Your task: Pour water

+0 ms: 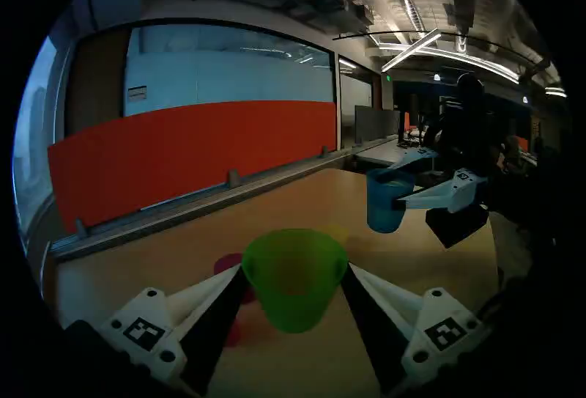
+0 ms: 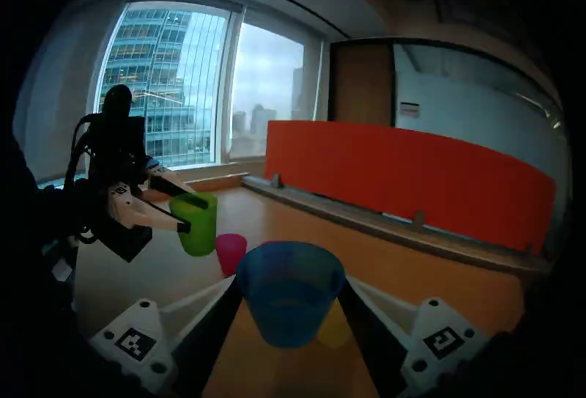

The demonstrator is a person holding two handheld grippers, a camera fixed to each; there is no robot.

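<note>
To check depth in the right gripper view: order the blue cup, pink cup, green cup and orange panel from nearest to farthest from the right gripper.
1. The blue cup, held in the right gripper.
2. The pink cup and green cup, ahead on the left: too close to rank.
3. The orange panel, far back on the right.

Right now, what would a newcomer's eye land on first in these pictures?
A bright green cup sits in the jaws of the left gripper and a blue cup in those of the right gripper, both held above a wooden table. Behind them a long orange panel runs along the table's far edge, and a pink cup stands on the table near the green one.
</note>
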